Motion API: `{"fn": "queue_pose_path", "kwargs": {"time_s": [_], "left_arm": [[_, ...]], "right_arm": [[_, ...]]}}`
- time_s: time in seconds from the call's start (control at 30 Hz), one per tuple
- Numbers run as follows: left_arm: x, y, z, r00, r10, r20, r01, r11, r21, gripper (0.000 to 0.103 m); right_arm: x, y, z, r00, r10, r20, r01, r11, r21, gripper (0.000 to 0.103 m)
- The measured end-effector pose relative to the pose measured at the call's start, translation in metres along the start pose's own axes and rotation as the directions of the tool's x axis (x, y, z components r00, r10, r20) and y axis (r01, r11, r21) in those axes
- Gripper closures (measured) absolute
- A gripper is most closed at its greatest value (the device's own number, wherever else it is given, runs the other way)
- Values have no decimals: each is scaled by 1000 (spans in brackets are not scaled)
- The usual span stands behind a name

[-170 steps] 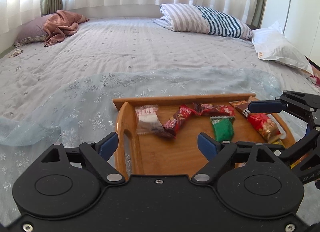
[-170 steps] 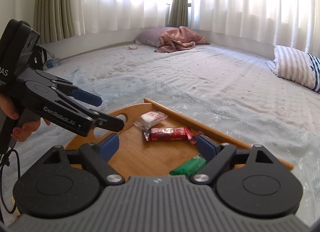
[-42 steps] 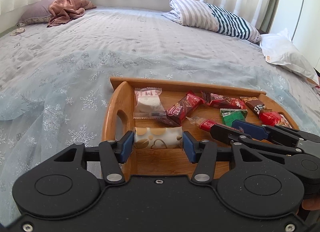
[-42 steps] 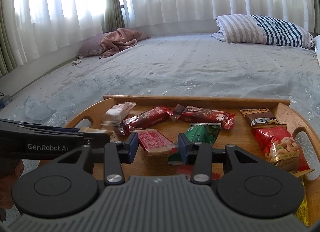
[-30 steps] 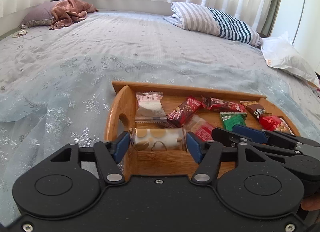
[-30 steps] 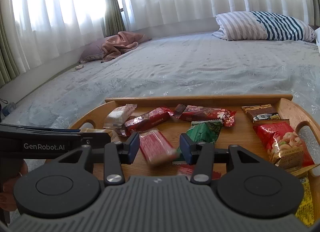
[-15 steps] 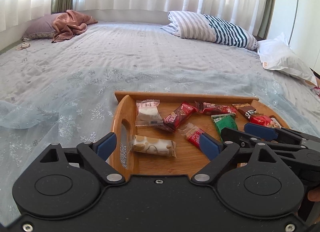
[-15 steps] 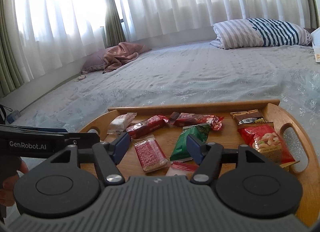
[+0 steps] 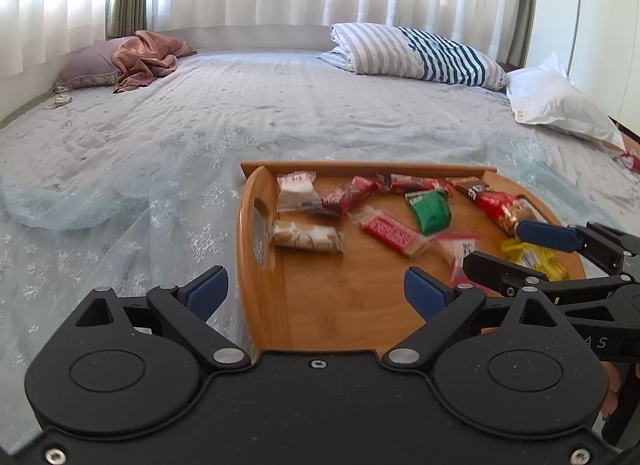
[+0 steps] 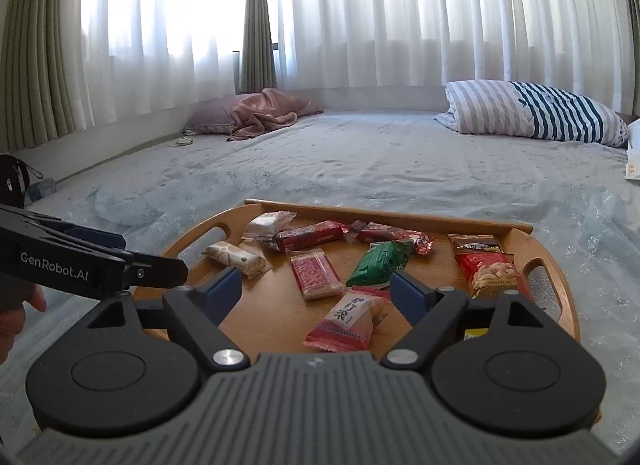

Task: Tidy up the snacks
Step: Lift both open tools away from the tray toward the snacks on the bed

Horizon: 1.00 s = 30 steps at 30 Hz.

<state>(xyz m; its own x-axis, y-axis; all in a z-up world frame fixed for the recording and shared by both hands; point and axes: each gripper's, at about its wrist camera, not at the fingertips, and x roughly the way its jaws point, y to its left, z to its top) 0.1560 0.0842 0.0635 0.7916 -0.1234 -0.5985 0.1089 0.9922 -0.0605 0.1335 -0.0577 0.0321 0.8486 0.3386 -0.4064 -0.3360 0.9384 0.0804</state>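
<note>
A wooden tray with cut-out handles lies on the bed and holds several wrapped snacks. A cream roll with brown hearts lies by the tray's left handle, and it also shows in the right wrist view. A pink wafer pack lies mid-tray. My left gripper is open and empty above the tray's near left edge. My right gripper is open and empty above the tray's near side, over a red and white packet. Green and red peanut packs lie further right.
The tray rests on a pale blue snowflake cover over a wide grey bed. A striped pillow, a white bag and a pink blanket on a purple pillow lie far back by curtained windows.
The left gripper let go of the cream roll on the tray and the right let go of the pink wafer pack. Both opened and drew back and up from the tray.
</note>
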Motion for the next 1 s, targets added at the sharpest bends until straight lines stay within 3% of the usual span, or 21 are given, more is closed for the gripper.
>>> {"fn": "queue_pose_path", "kwargs": {"time_s": [0.47, 1.0], "left_arm": [[-42, 0, -39, 1000, -16, -16, 15, 999, -40, 8], [-72, -2, -80, 998, -18, -65, 15, 998, -56, 8]], "right_arm": [[-37, 18, -27, 1000, -3, 0, 3, 998, -64, 9], [-69, 42, -64, 998, 54, -34, -58, 992, -112, 3]]}}
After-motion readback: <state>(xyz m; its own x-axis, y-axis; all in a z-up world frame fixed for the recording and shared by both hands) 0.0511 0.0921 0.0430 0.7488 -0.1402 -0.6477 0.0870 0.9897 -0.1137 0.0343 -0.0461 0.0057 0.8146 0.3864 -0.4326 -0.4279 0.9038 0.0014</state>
